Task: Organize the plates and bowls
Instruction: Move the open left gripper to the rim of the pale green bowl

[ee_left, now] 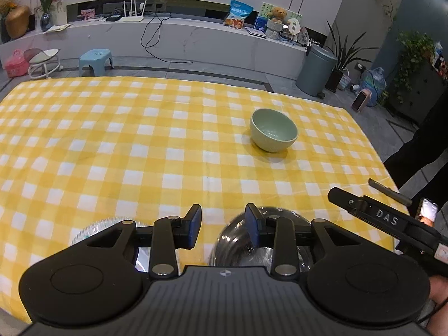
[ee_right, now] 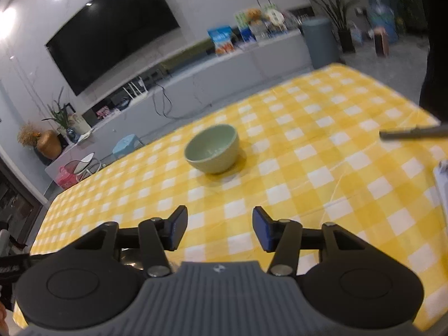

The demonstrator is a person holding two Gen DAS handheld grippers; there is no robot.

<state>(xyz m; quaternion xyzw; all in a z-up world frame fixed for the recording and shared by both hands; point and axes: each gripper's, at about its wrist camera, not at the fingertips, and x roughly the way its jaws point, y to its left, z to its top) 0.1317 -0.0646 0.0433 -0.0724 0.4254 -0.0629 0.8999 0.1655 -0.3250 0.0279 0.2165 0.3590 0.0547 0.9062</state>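
Note:
A pale green bowl (ee_left: pixel 273 133) stands upright on the yellow checked tablecloth (ee_left: pixel 112 154), right of middle. My left gripper (ee_left: pixel 224 228) hovers open at the near edge, nothing between its pads. Under it sits a shiny metal bowl (ee_left: pixel 238 249), with the right pad over its rim. A clear glass dish (ee_left: pixel 92 232) lies beneath the left finger. In the right wrist view, the green bowl (ee_right: pixel 214 148) is ahead of my right gripper (ee_right: pixel 219 229), which is open and empty above the cloth (ee_right: pixel 308 168). A bit of the metal bowl (ee_right: pixel 131 257) shows under its left finger.
A grey pen-like stick (ee_left: pixel 389 191) lies near the table's right edge, also visible as the stick (ee_right: pixel 414 133). A person in dark clothes (ee_left: pixel 414 154) stands at the right. Something white (ee_right: pixel 442 184) sits at the far right. A low cabinet, a stool and a bin stand beyond the table.

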